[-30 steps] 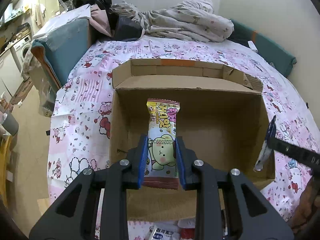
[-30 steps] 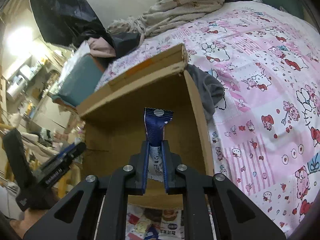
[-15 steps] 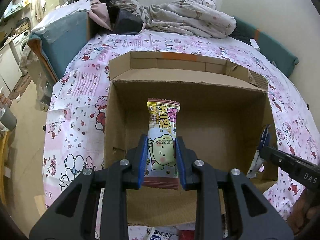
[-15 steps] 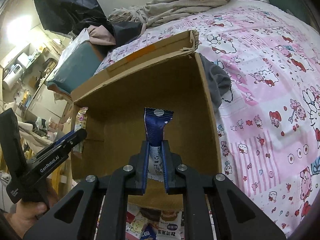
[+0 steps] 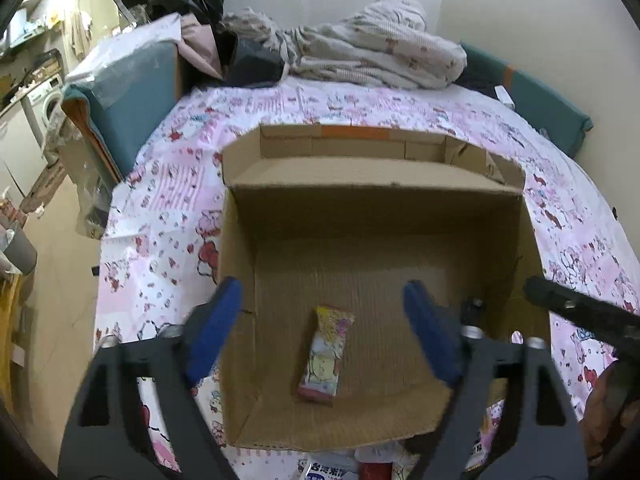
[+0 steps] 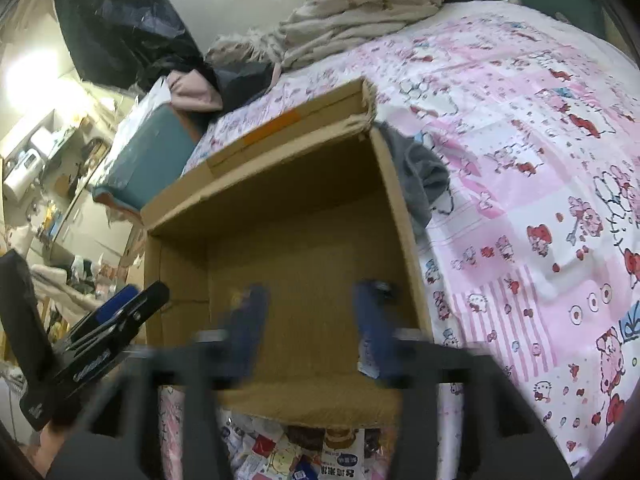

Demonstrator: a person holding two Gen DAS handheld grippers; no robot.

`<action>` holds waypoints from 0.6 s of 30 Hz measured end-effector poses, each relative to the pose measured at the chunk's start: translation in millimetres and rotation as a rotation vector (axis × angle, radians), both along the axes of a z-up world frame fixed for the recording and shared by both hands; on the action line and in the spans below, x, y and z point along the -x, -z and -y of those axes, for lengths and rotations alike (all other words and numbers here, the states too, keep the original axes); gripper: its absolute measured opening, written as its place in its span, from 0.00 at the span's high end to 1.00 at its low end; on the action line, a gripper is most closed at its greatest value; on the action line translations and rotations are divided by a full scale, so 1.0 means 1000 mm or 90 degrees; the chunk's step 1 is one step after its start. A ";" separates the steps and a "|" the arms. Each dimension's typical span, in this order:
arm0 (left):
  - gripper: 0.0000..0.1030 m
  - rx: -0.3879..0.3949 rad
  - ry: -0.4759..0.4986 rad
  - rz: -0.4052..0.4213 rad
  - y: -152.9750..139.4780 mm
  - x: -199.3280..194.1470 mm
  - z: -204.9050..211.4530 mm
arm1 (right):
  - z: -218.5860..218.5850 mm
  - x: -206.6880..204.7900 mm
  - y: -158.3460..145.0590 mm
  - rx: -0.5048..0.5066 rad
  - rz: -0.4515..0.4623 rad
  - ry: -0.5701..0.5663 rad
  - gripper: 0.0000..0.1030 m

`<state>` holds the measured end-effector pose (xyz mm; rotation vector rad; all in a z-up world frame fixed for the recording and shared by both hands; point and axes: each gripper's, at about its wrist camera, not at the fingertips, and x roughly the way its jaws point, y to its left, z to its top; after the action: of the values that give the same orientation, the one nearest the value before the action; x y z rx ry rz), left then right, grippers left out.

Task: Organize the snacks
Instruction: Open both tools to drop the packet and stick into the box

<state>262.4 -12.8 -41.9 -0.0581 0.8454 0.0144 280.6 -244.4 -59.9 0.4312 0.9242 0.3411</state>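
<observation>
— So where is the snack now?

— The yellow and pink snack packet (image 5: 326, 356) lies flat on the floor of the cardboard box (image 5: 240, 248), near the front wall. Nothing holds it. The left claw (image 5: 324, 330) hangs above it with its blue fingers (image 5: 212, 326) wide apart.

— And the other one?

— The right claw (image 6: 308, 328) is spread apart too, over the right side of the same box. A small blue and white packet (image 6: 366, 358) shows by its right finger. The picture is blurry, so I cannot tell if that packet is falling, resting in the box or stuck to the finger.

— What step is this, do you think?

— I think it is the letting-go step. The snacks go into the box, which sits on the pink cartoon bedsheet (image 5: 168, 216).

— What comes next?

— Probably more snacks. A heap of packets (image 6: 304, 456) waits on the bed just in front of the box. Each claw would need to lift out of the box, reach down to the heap, and close on one packet only.

— Do both cameras show the same things?

— No. Only the left camera shows the yellow packet on the box floor. Only the right camera shows the gray cloth (image 6: 420, 180) tucked against the box's right wall, and more of the heap.
</observation>
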 end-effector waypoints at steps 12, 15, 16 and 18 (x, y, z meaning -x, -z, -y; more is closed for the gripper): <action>0.16 0.008 -0.016 0.024 -0.013 0.008 -0.005 | -0.001 0.020 -0.032 0.069 0.071 0.001 0.00; 0.16 0.017 -0.014 0.034 -0.017 0.013 -0.006 | -0.002 0.025 -0.036 0.076 0.062 -0.001 0.00; 0.16 0.027 -0.009 0.036 -0.018 0.014 -0.007 | -0.001 0.028 -0.036 0.070 0.053 -0.004 0.00; 0.13 0.039 -0.003 0.042 -0.022 0.019 -0.007 | 0.001 0.034 -0.038 0.056 0.055 -0.003 0.00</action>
<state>243.4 -5.5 -20.2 -0.1178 0.7805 -0.0089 246.6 -245.7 -21.6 0.3318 0.8531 0.3199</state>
